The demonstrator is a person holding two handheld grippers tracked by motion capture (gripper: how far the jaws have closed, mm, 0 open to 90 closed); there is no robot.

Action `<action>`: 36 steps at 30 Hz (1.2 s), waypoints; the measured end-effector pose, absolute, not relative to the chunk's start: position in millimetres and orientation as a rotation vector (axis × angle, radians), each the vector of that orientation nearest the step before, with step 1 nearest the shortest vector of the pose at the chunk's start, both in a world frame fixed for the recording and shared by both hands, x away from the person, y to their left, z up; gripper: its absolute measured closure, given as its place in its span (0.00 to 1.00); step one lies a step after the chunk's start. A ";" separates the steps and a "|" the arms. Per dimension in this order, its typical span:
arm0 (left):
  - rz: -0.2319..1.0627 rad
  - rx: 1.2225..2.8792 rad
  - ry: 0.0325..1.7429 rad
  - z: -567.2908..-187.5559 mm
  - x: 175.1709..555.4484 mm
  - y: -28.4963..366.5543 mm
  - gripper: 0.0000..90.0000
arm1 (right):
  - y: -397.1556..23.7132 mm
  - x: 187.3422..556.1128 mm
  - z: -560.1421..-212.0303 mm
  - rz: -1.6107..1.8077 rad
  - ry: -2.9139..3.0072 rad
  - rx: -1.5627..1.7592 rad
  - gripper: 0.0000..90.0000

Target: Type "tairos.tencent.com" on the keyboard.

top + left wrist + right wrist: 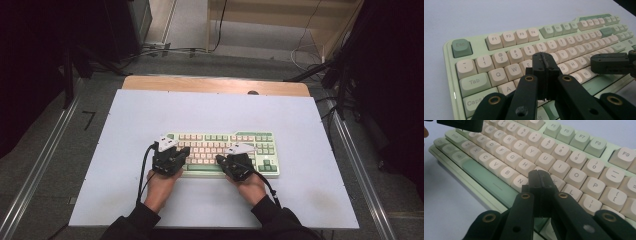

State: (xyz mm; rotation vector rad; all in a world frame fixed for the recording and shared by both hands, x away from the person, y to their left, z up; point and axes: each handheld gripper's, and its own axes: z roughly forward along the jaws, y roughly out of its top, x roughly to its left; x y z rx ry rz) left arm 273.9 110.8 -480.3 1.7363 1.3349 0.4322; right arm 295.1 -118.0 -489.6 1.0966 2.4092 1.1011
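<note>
A: Item one?

B: Keyboard point(225, 153), lower centre of the high view, lying flat on the white desk point(125, 125). Pale green case, cream letter keys, darker green Esc point(461, 47) and spacebar point(489, 183).

A: Handling?

B: By my judgement a rigid slab, moderately heavy, unlikely to flex. The keycaps are smooth, loose-seated and could pop off under a sideways pull. Take hold of it at the case's side edges, not by the caps; press keys straight down.

A: Item two?

B: Left tongs point(545, 65), pressed together with nothing between them, tip poised over the keys right of E in the left gripper view.

A: Item three?

B: Right tongs point(540, 180), likewise pressed together and empty, tip over the keys between N and K, centre of the right gripper view.
</note>
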 end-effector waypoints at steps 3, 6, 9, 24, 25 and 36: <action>0.432 1.733 1.334 -479.6 273.9 111.2 1.00 | -120.3 295.1 -483.8 1.131 2.391 1.103 0.97; 0.433 1.733 1.335 -479.6 273.9 111.5 1.00 | -123.8 295.7 -477.0 1.155 2.370 1.110 0.97; 0.434 1.734 1.333 -479.4 273.8 111.6 1.00 | -127.5 296.6 -472.0 1.168 2.351 1.115 0.97; 0.432 1.709 1.339 -475.2 272.3 119.2 0.92 | -152.0 301.9 -462.9 1.186 2.305 1.151 0.75; 0.428 1.708 1.339 -474.5 272.2 120.3 0.89 | -155.2 302.5 -462.8 1.187 2.301 1.150 0.71; 0.455 1.682 1.364 -470.8 265.6 131.9 0.57 | -187.0 304.2 -459.7 1.207 2.246 1.215 0.41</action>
